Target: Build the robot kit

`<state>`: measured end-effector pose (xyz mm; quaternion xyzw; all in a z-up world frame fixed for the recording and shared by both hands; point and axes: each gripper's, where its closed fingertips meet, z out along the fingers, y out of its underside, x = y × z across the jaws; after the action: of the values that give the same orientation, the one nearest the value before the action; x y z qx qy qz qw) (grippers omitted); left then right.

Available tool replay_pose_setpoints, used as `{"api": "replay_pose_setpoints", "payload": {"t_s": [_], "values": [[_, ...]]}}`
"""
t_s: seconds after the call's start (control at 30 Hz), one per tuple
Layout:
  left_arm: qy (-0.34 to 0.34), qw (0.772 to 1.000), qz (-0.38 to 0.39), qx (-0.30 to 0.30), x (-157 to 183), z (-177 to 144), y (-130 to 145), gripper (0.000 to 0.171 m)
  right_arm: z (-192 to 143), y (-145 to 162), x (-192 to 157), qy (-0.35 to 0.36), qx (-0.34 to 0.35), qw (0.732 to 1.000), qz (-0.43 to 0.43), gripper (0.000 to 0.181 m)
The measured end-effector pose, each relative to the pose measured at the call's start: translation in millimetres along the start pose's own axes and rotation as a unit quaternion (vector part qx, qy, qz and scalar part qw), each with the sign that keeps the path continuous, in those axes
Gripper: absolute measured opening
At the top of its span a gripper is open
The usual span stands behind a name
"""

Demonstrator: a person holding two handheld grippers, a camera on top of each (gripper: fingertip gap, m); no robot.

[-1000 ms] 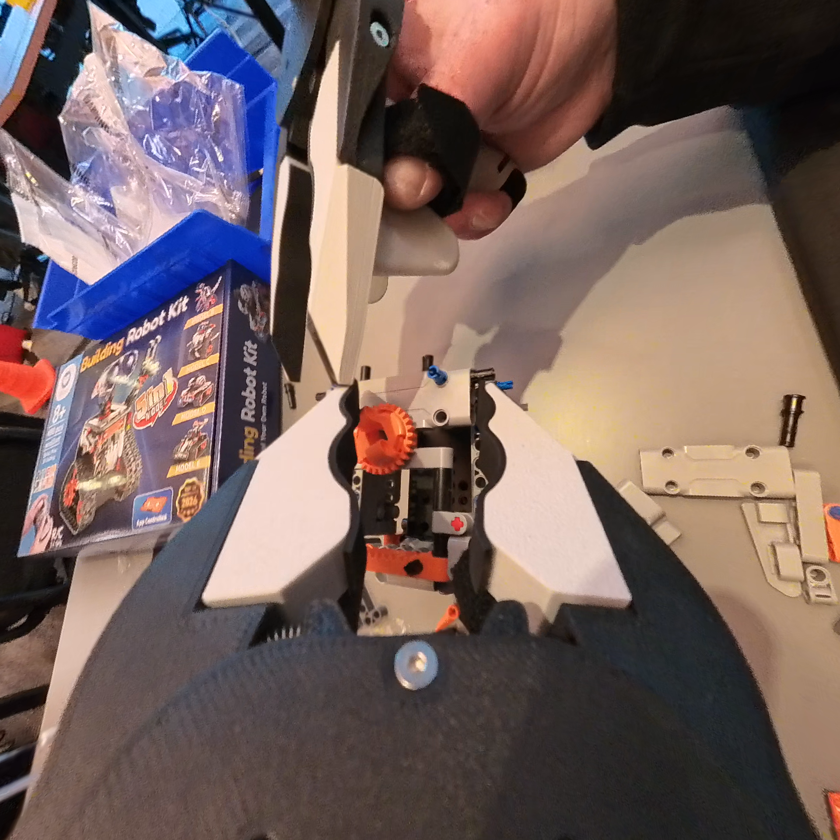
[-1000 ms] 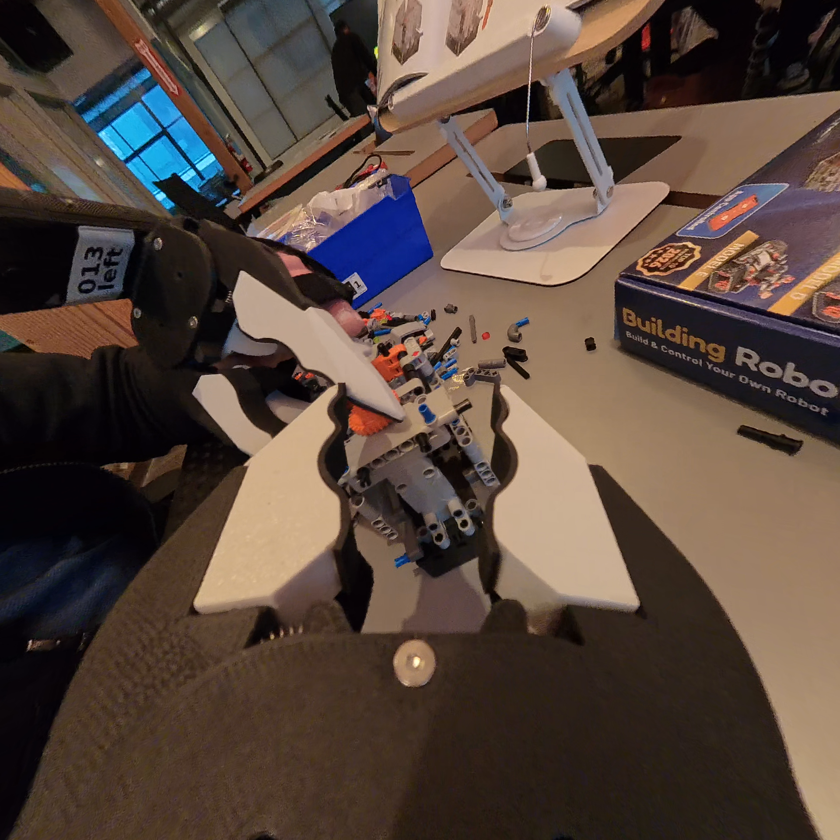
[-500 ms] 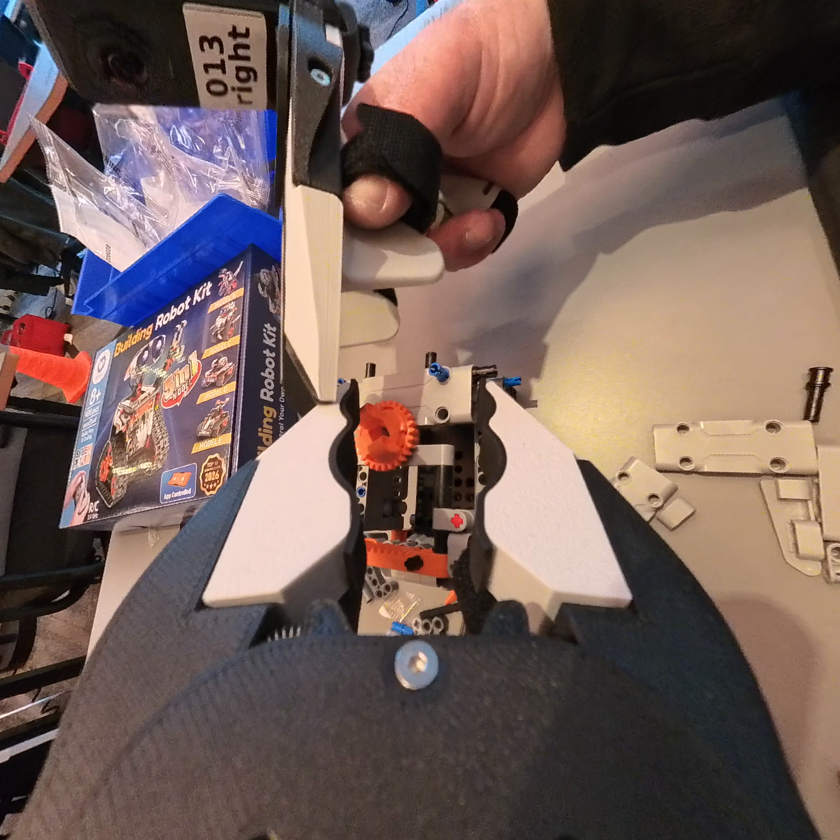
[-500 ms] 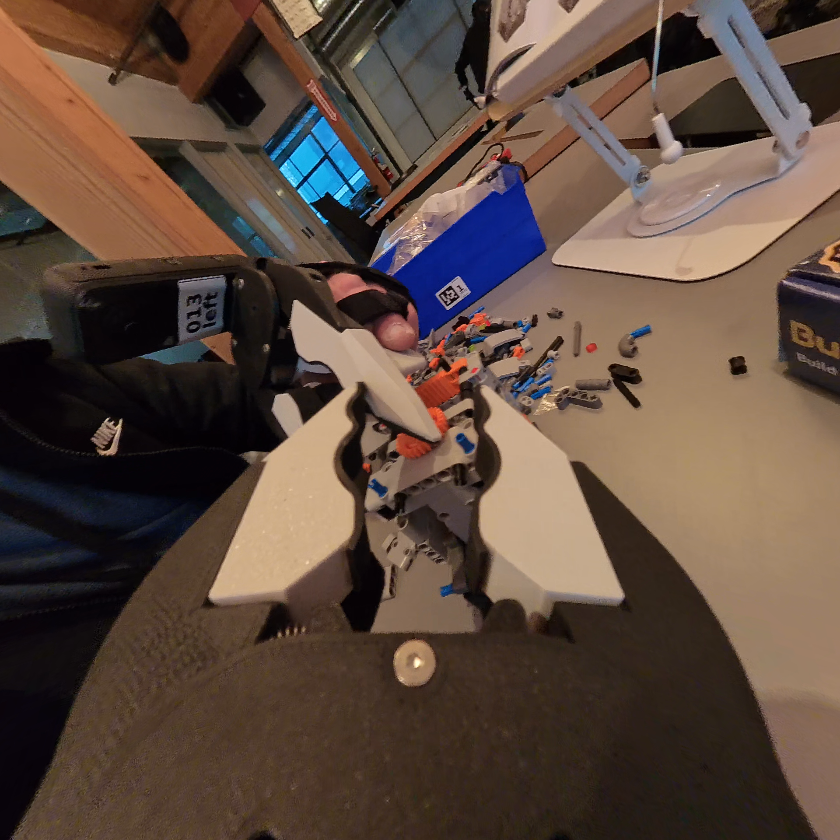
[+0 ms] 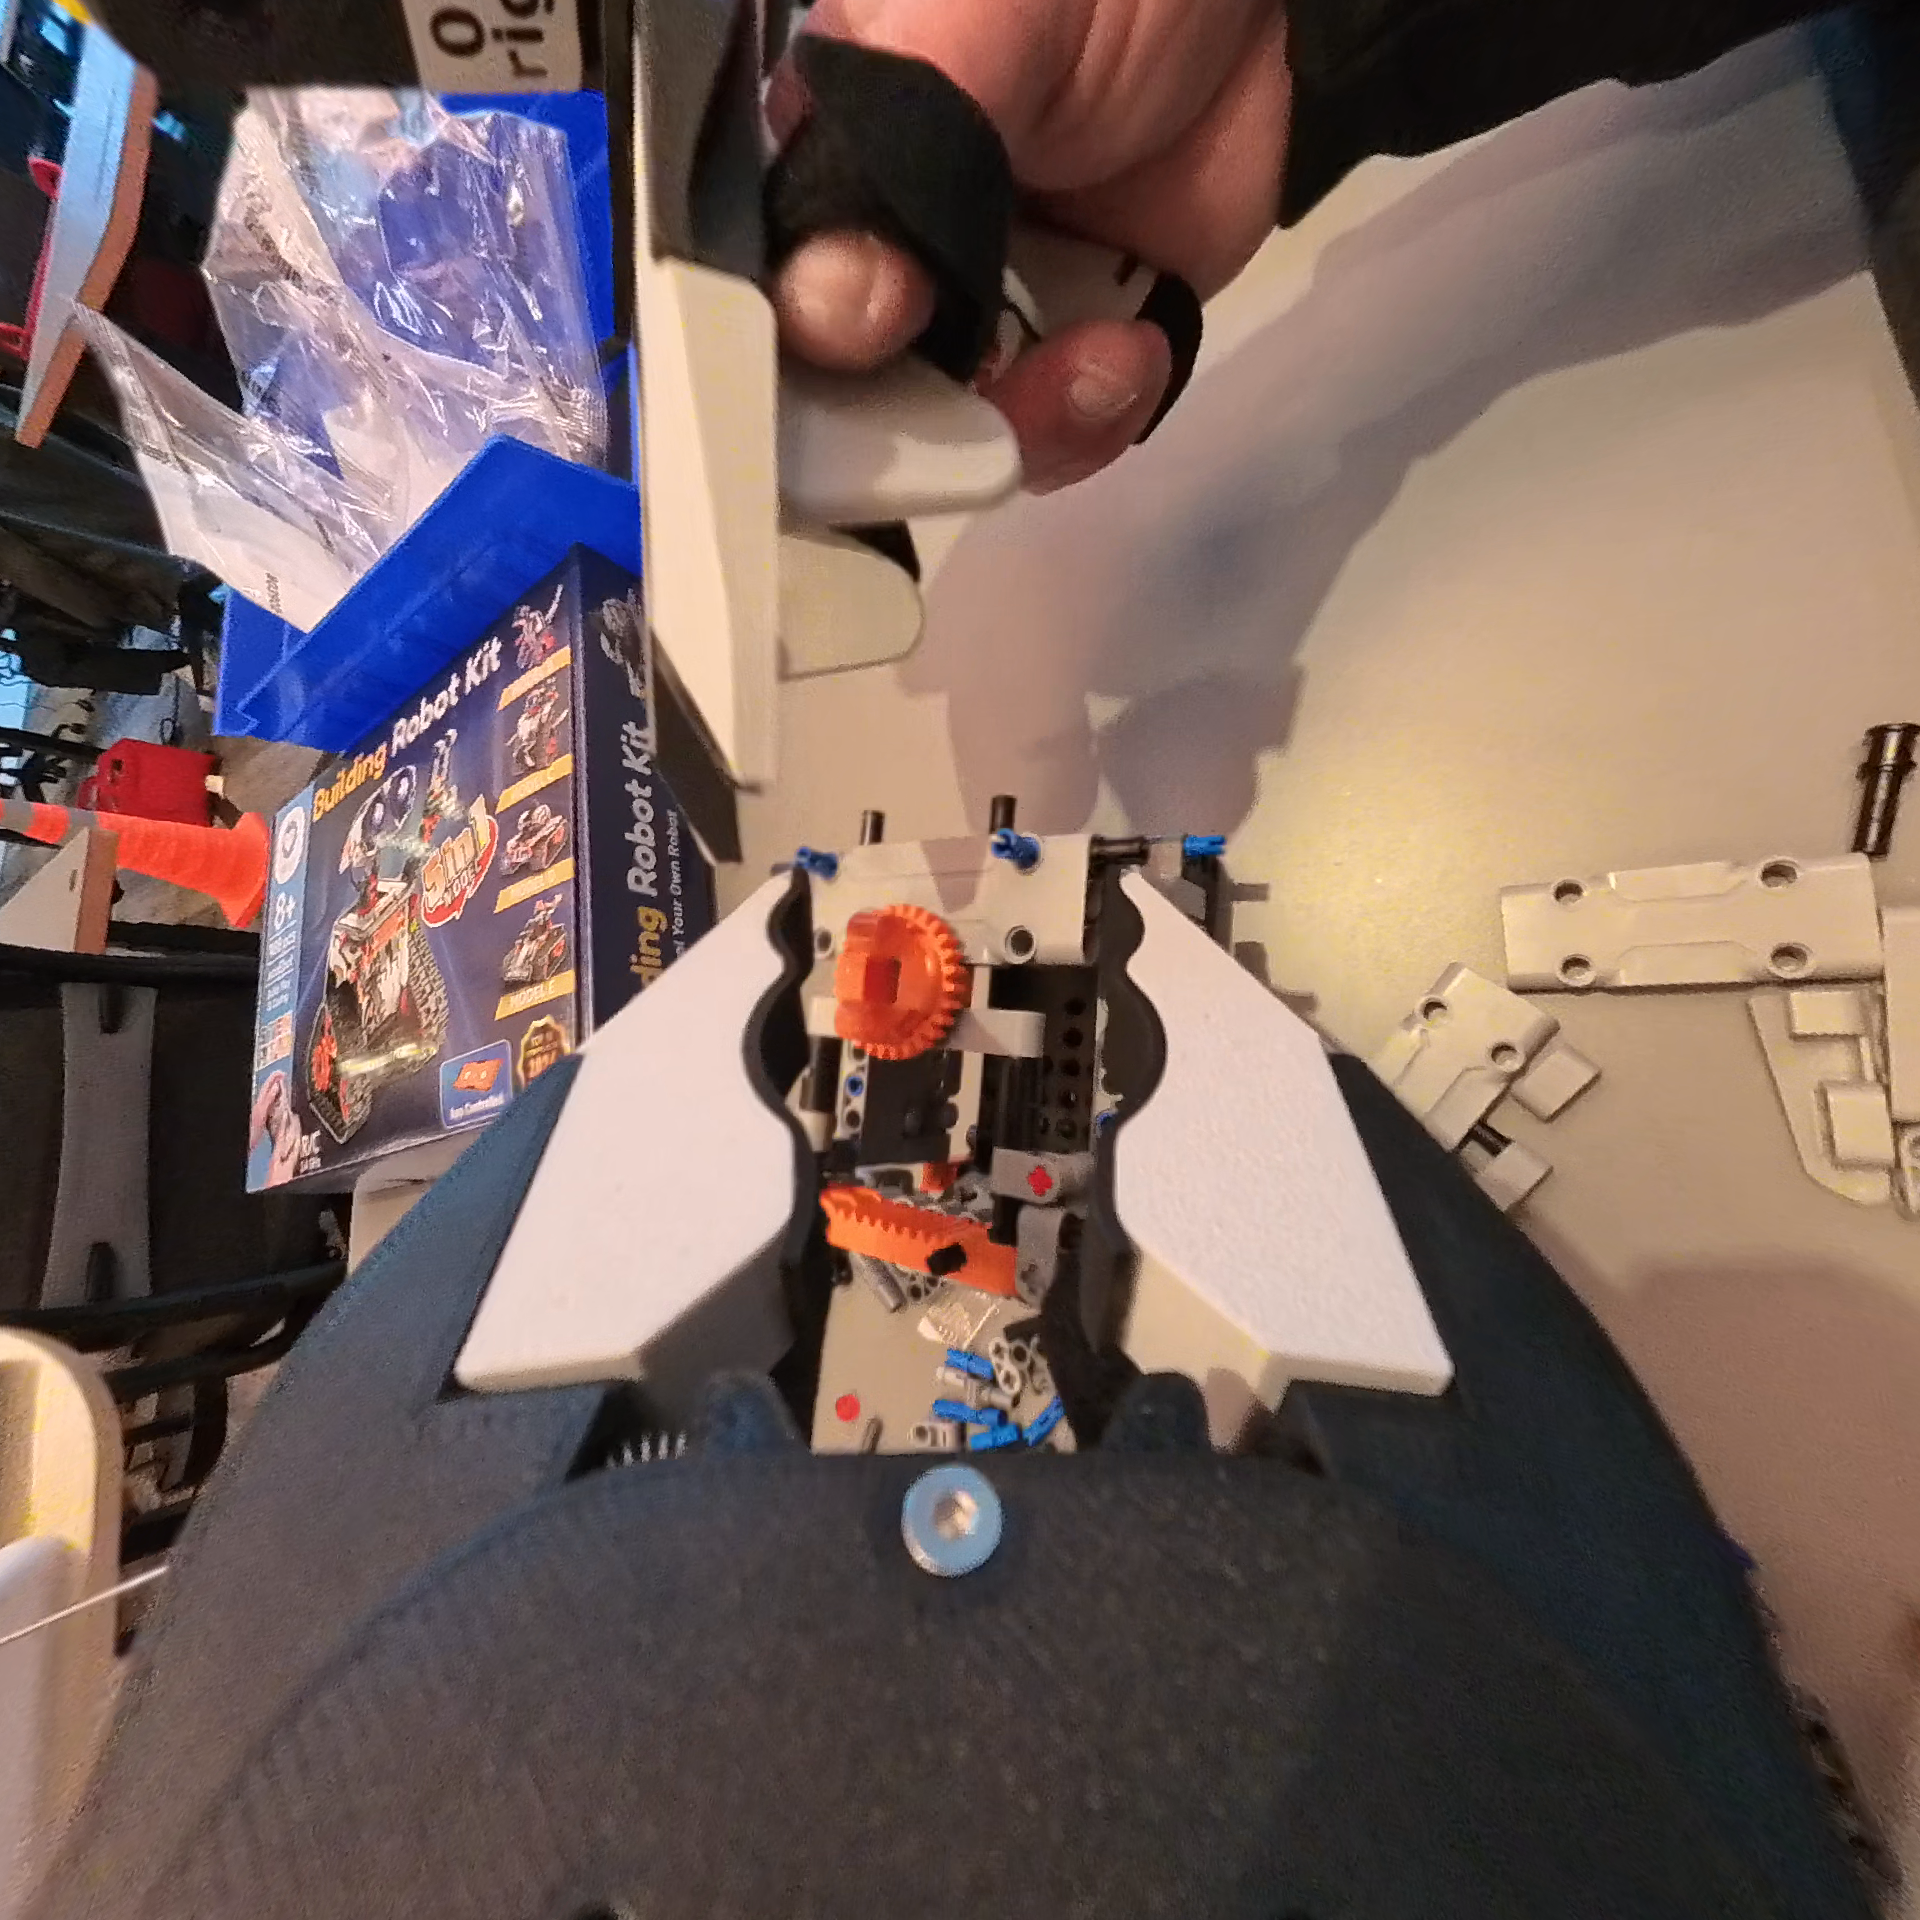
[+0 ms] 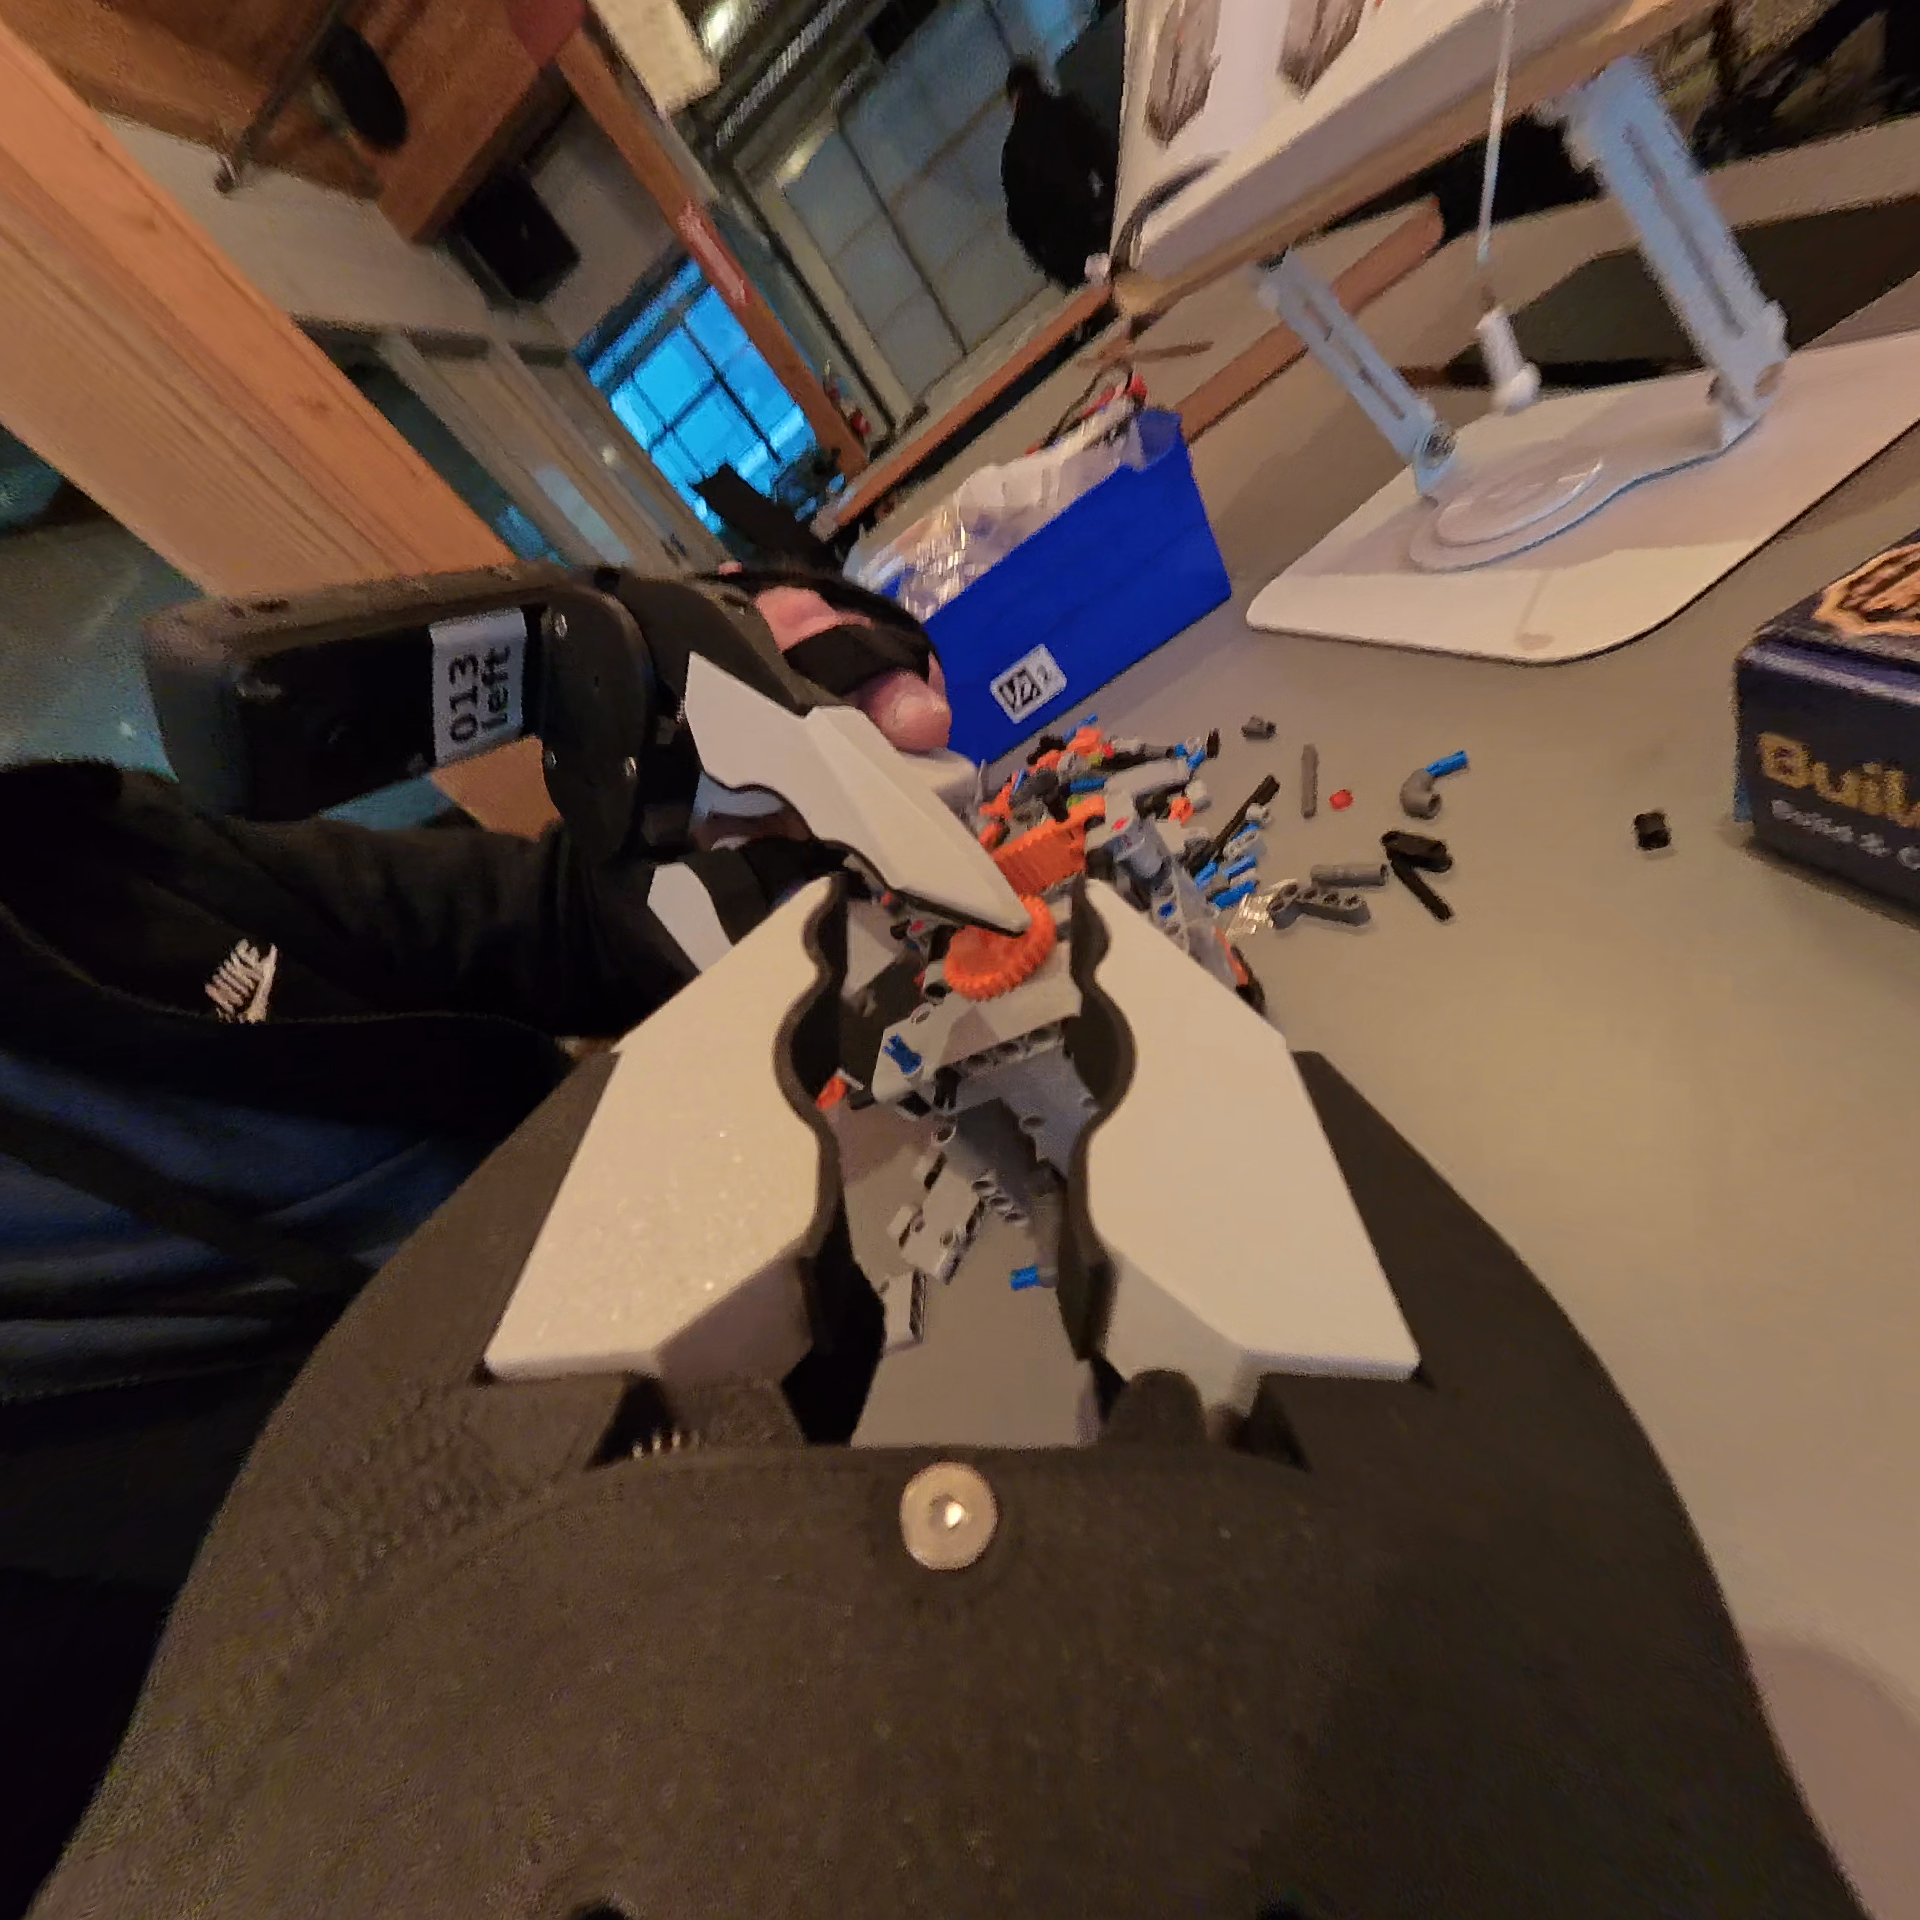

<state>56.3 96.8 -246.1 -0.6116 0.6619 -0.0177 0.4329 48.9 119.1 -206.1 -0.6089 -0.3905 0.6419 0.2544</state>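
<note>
Left tool [image 5: 951,997] sits centre frame, its two white fingers clamped on the sides of a half-built grey-and-black brick model [image 5: 966,1049]; model is held off the desk [image 5: 1558,665] with the orange gear [image 5: 899,982] facing the camera, probably so that face stays reachable; an orange toothed rack [image 5: 914,1242] shows lower in the model.

Right tool [image 6: 956,1060] in its own view closes on the same model [image 6: 966,1070] from the other side, fingers pressed against its grey beams; so both tools grip one assembly, likely to steady it between them; the left tool's finger [image 6: 883,810] reaches in from upper left, tip touching the gear [image 6: 997,961].

Around: loose brick parts [image 6: 1247,821] scattered on the desk behind the model; blue bin [image 6: 1070,592] with plastic bags upper centre; kit box [image 5: 457,935] at left of the left view; flat grey panels [image 5: 1683,935] lying at right; white stand [image 6: 1507,488] upper right; a person's hand [image 5: 1039,187] grips the right tool's trigger at top.
</note>
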Motion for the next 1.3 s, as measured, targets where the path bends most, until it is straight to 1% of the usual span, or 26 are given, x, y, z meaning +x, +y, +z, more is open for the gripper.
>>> {"api": "replay_pose_setpoints", "payload": {"t_s": [0.07,0.17,0.3,0.4,0.5,0.57,0.63,0.67,0.8,0.87,0.97,1.03,1.3], "values": [[0.002,1.0,-0.005,-0.006,-2,-6,2,0.056,-2,-6,7,0.018,0.015,1.0,0.001,0.051],[0.019,1.0,-0.019,-0.013,-2,-15,5,0.061,6,0,13,0.026,-0.001,1.0,0.011,0.059],[0.024,0.999,-0.027,-0.02,-4,-24,11,0.064,16,10,15,0.015,-0.022,0.999,0.028,0.062],[0.027,0.998,-0.041,-0.027,-6,-26,18,0.068,23,17,14,0.008,-0.039,0.999,0.033,0.059],[0.04,0.997,-0.051,-0.046,-4,-23,26,0.073,22,21,14,0.011,-0.049,0.998,0.028,0.046],[0.04,0.997,-0.046,-0.057,-3,-20,30,0.072,21,23,17,0.023,-0.055,0.998,0.027,0.04],[0.032,0.996,-0.045,-0.065,-4,-18,33,0.071,19,29,17,0.029,-0.069,0.997,0.02,0.027],[0.03,0.996,-0.043,-0.068,-4,-17,34,0.072,18,31,17,0.035,-0.072,0.997,0.019,0.024],[0.014,0.997,-0.036,-0.067,-8,-15,34,0.07,9,35,14,0.055,-0.077,0.995,0.017,0.022],[0.016,0.997,-0.037,-0.06,-7,-13,33,0.062,3,37,13,0.059,-0.077,0.995,0.018,0.023],[0.015,0.998,-0.033,-0.056,-5,-10,29,0.056,-5,39,10,0.062,-0.082,0.995,0.019,0.023],[0.006,0.998,-0.028,-0.058,-6,-8,28,0.054,-9,41,8,0.067,-0.085,0.994,0.016,0.022],[0.008,0.999,-0.03,-0.042,-4,1,21,0.048,-25,50,-3,0.093,-0.086,0.992,0.006,0.023]]}}
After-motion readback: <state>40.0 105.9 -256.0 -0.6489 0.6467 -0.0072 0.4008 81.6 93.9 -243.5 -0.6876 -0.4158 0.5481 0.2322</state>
